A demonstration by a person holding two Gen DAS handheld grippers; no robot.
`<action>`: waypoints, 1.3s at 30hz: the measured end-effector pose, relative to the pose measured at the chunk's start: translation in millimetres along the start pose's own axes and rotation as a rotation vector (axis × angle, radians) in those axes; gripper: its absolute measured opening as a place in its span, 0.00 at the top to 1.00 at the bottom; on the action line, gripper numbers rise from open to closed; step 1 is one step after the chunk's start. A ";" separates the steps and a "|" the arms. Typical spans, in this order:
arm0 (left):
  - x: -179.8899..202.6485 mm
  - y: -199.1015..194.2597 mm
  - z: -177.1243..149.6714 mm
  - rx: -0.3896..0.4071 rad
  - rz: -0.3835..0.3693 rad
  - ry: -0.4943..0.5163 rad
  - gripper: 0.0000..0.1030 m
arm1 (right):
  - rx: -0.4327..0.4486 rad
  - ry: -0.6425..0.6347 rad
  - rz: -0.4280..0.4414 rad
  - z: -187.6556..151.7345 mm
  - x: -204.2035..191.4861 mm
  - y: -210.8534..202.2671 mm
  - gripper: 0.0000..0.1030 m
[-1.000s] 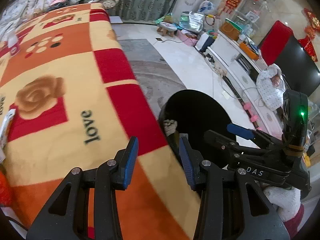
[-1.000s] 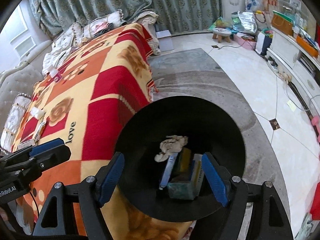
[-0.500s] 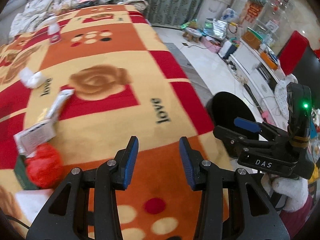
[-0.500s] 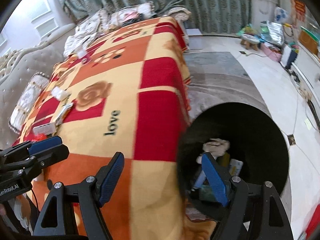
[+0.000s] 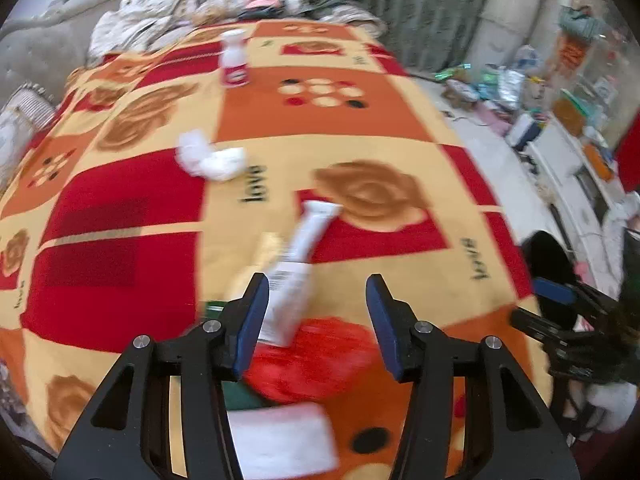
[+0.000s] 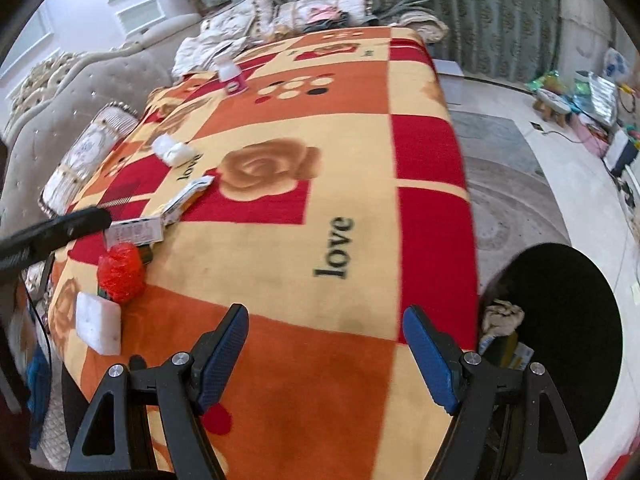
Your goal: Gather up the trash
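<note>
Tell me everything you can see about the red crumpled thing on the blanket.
The red crumpled thing is a bright red wad, glossy like thin plastic or netting; which one I cannot tell. It lies on the patterned blanket near its front left corner. A white foam-like block lies just in front of it, and a printed white packet just behind. A dark green item shows at its base. No hand-held gripper touches it.

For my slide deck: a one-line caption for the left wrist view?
Open left gripper above a white tube and red crumpled wrapper on the patterned blanket.
</note>
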State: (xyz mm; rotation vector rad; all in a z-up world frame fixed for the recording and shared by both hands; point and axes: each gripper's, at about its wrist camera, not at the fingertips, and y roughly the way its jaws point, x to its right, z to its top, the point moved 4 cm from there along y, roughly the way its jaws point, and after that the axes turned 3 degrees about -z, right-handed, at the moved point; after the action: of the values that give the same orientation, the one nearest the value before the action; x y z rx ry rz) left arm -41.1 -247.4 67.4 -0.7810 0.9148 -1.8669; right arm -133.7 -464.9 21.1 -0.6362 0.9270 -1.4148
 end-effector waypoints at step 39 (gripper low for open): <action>-118.1 -20.9 -19.6 0.049 -0.052 -0.188 0.75 | -0.108 -0.145 0.144 95.2 -154.9 126.9 0.52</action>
State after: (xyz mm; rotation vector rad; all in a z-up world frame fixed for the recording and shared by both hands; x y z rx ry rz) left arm -17.9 -128.5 57.2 -0.9404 0.7335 -1.8188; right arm 27.1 -315.6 -11.0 -0.7287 0.9199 -1.1815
